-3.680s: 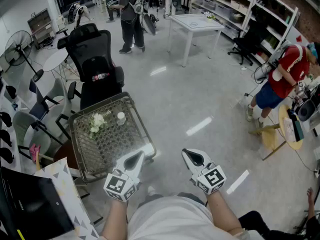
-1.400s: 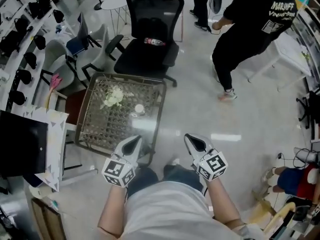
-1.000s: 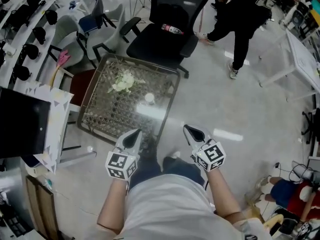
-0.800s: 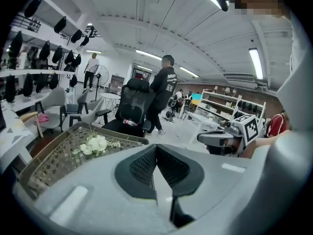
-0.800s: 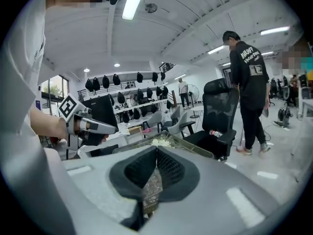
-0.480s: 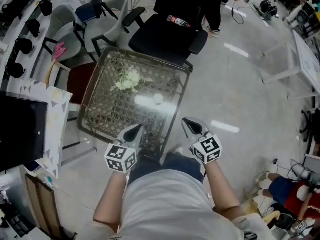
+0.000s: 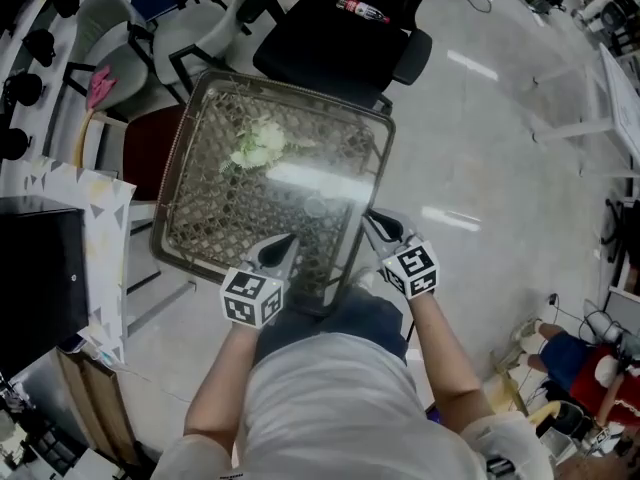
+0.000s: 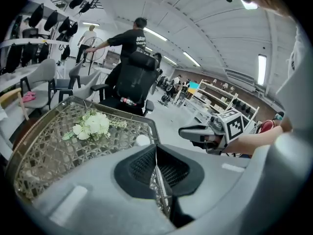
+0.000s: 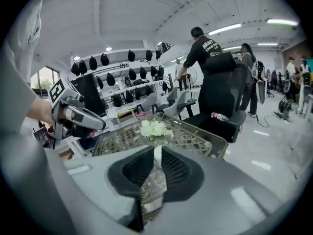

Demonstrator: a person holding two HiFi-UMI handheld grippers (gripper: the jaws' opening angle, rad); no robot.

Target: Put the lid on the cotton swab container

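Two claws hang at the near edge of the scene, close to the person's body, and neither holds anything. The left claw (image 7: 281, 247) has its pads pressed together with nothing caught between them. The right claw (image 7: 379, 230) has jaws that are opening, a narrow slit so far, with only the surface beyond showing through it. Both point over the near rim of one glass-topped wicker bench (image 7: 215, 223). The task looks barely begun: nothing has been picked up, and every step of the lidding remains. One small white round thing (image 7: 316, 206) stands on the glass towards the bench's right side, ahead of the claws and apart from both. It is most likely the cotton swab container, but it is too small to tell whether it is the tub, the lid, or the two already joined. No second loose piece can be made out anywhere on the bench. Further back lies one bunch of white flowers (image 7: 258, 146), well apart from the white thing. Beyond the far rim stands one black office chair (image 7: 340, 43) with one bottle (image 7: 362, 9) on its seat. The left gripper view shows one person in black (image 8: 128, 37) standing behind that chair.
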